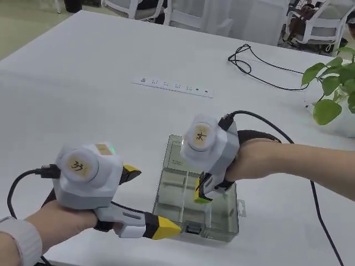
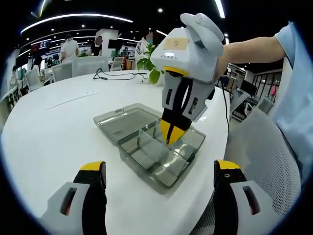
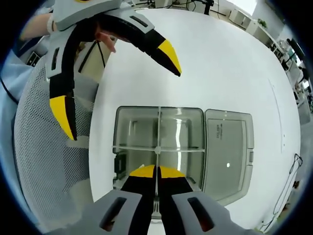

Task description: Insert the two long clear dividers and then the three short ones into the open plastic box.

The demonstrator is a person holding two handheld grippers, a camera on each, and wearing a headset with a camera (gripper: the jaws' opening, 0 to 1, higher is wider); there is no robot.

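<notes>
The open clear plastic box [image 1: 222, 224] sits near the table's front edge, its lid [image 1: 176, 157] laid flat behind it. My right gripper [image 1: 201, 195] points down into the box and is shut on a thin clear divider [image 3: 158, 128] standing upright inside. That divider crosses another clear divider [image 3: 134, 147] seated in the box [image 3: 122, 128]. My left gripper [image 1: 150, 199] hovers open just left of the box, with nothing between its yellow tips. In the left gripper view, the right gripper [image 2: 171, 133] dips into the box [image 2: 161, 174].
A white power strip [image 1: 172, 87] lies mid-table, and a black cable [image 1: 260, 69] loops at the back right. A green plant [image 1: 333, 83] stands at the right edge. White chairs [image 1: 321, 22] line the far side. A mesh chair [image 2: 259, 147] sits by the table's near edge.
</notes>
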